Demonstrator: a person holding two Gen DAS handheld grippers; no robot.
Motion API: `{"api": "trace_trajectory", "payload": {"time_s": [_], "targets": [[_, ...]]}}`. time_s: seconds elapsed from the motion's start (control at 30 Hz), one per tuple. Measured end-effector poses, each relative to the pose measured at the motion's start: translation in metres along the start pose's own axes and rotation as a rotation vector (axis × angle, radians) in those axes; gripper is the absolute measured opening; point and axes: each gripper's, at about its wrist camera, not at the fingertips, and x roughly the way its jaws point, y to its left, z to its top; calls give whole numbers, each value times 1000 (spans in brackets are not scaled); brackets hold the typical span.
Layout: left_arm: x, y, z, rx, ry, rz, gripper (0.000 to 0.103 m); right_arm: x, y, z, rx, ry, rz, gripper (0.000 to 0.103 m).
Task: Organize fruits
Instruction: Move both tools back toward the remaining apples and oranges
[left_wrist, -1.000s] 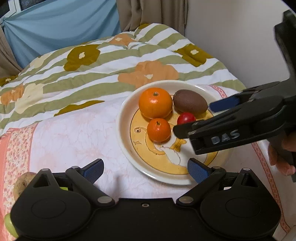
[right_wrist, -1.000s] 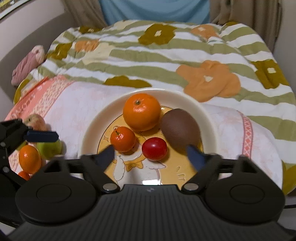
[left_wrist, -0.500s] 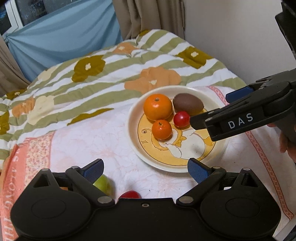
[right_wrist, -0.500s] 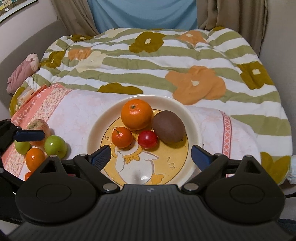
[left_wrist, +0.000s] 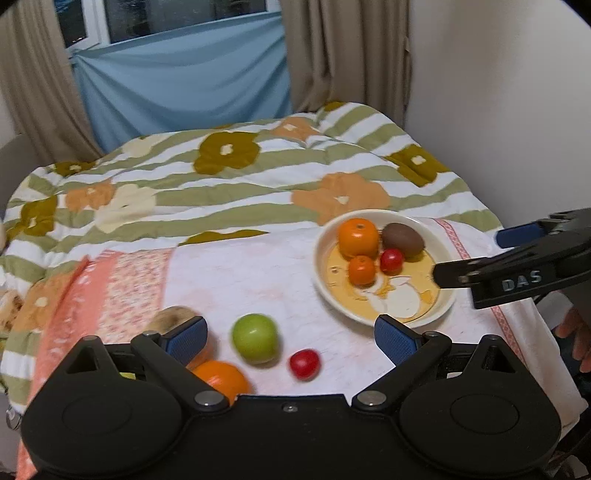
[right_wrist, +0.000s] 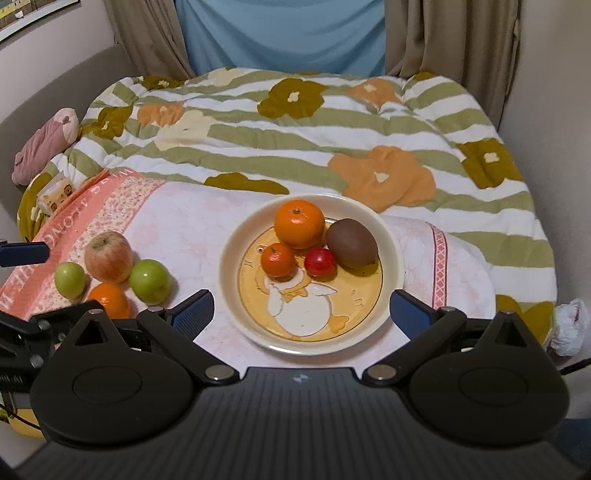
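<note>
A cream plate (right_wrist: 391, 236) with a duck picture holds a big orange (right_wrist: 299, 223), a small orange (right_wrist: 277, 259), a red cherry tomato (right_wrist: 320, 262) and a brown kiwi (right_wrist: 351, 242). The plate also shows in the left wrist view (left_wrist: 448, 301). Loose on the cloth to its left lie a red apple (right_wrist: 108, 256), two green apples (right_wrist: 149, 281), an orange (right_wrist: 109, 300) and a red tomato (left_wrist: 304, 364). My left gripper (left_wrist: 290, 338) is open and empty above the loose fruit. My right gripper (right_wrist: 301, 308) is open and empty over the plate's near rim.
A pink-and-white towel (right_wrist: 192, 221) covers the near bed, over a green striped flowered quilt (right_wrist: 295, 136). A pink plush (right_wrist: 44, 144) lies at the left edge. Walls close in on the right (left_wrist: 498, 110). Curtains and a blue sheet (left_wrist: 184, 81) hang behind.
Both grippers have drawn back and up from the plate. The left one has swung left, so the loose fruit now shows between its fingers. Both stay open.
</note>
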Motion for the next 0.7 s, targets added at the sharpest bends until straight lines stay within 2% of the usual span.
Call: {"api": "trace_trajectory", "payload": {"time_s": [0.27, 0.5, 0.7], "targets": [[-24, 48, -22, -5, 41, 13, 99, -29, 45, 0, -7, -28, 14, 103], [-36, 83, -37, 18, 11, 48, 99, -36, 103, -2, -77, -60, 15, 103], [-33, 115, -44, 3, 25, 15, 99, -30, 142, 2, -87, -81, 35, 103]]}}
